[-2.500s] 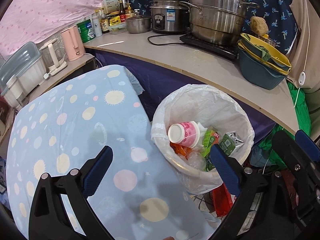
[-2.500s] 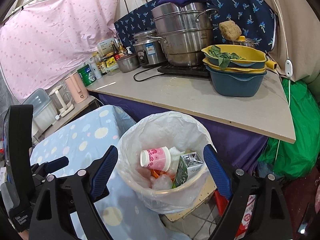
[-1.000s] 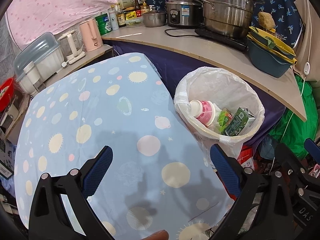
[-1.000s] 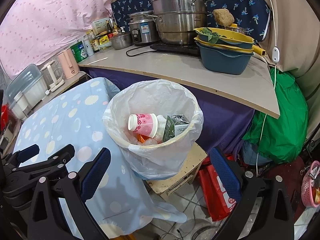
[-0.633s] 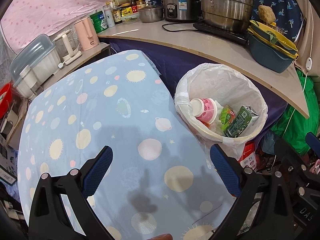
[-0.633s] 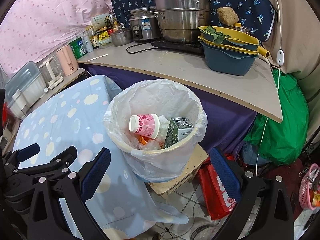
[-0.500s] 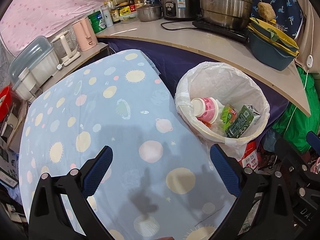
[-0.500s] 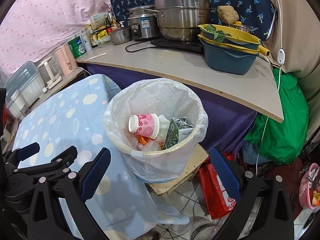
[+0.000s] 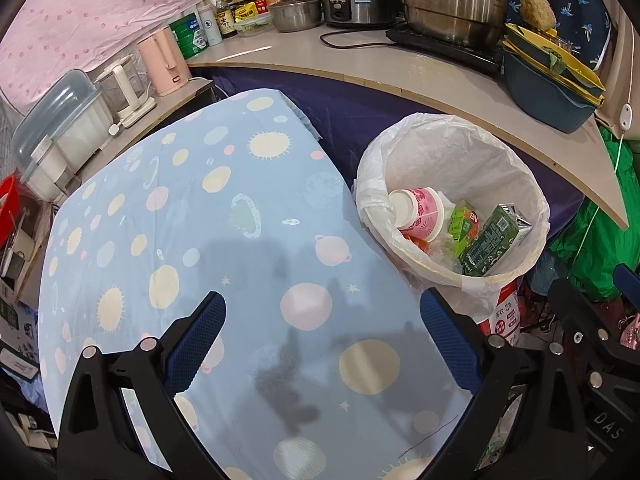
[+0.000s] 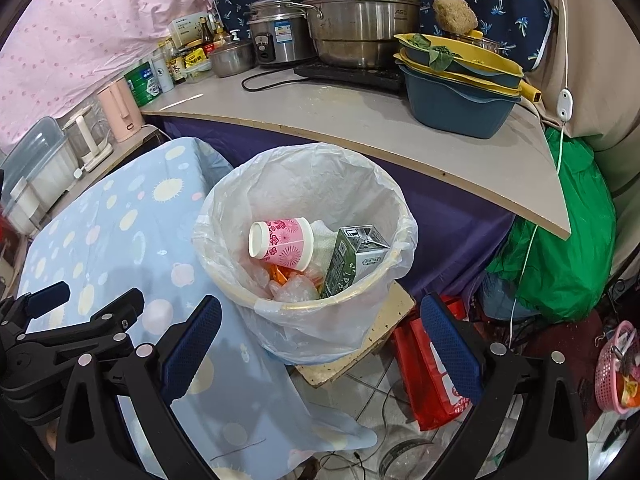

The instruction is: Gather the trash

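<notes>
We see the trash sitting in the bin (image 10: 304, 248), a round pail lined with a white plastic bag (image 10: 320, 184) whose edge folds over the rim. Inside, a pink flowered paper cup (image 10: 282, 243) lies on its side with its mouth turned to the left, a green drink carton (image 10: 352, 258) leans against the right wall just beside it, and crumpled clear plastic (image 10: 294, 286) and something orange lie beneath them. In the left wrist view a second, smaller green carton (image 9: 464, 224) shows between the cup and the larger carton. Our right gripper (image 10: 320, 332) hangs with its jaws wide apart and nothing between them; the bin sits ahead of the gap and above it in the picture, not touched by either blue pad. Our left gripper (image 9: 320, 336) is likewise spread wide and holds nothing, and it hovers over the table, with the bin off to the right of its right finger. The bin stands on a low wooden stool (image 10: 360, 356), just beside the table covered in a light blue cloth (image 9: 200, 220) printed with suns and planets. Behind the bin a dark purple cloth hangs under a curved counter (image 10: 360, 120) that carries steel pots (image 10: 360, 12), a rice cooker (image 10: 276, 36), stacked basins (image 10: 456, 84), bottles and a pink kettle (image 10: 120, 110). A red bag (image 10: 428, 364) lies on the floor to the right of the stool, and a green bag (image 10: 560, 240) hangs farther right.
</notes>
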The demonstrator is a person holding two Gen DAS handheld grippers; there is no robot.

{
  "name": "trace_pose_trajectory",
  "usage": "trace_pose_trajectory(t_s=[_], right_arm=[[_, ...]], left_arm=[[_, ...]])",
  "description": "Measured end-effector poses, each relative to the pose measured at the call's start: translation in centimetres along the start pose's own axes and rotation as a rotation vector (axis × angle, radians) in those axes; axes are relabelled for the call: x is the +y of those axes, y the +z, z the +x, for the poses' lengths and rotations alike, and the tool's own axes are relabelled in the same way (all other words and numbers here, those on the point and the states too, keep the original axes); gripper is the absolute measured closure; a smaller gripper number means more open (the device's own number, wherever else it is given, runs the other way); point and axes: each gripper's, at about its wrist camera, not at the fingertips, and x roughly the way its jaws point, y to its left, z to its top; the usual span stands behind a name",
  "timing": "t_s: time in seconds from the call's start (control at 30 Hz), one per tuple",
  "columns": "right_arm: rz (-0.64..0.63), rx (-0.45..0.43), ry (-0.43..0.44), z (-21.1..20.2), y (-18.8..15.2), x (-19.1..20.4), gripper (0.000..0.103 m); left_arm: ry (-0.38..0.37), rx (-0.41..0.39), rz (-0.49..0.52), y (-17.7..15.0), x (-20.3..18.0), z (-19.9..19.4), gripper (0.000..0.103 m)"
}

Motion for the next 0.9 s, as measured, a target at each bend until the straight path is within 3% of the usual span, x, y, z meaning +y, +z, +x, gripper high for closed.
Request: trace_pose_trajectory(t_s=[0.9], right_arm=[[0.007,0.013,-0.023,0.56,0.12,-0.07,0.007]], left_arm=[[-0.007,0.023,0.008,0.03,-0.03,0.84,0.01]])
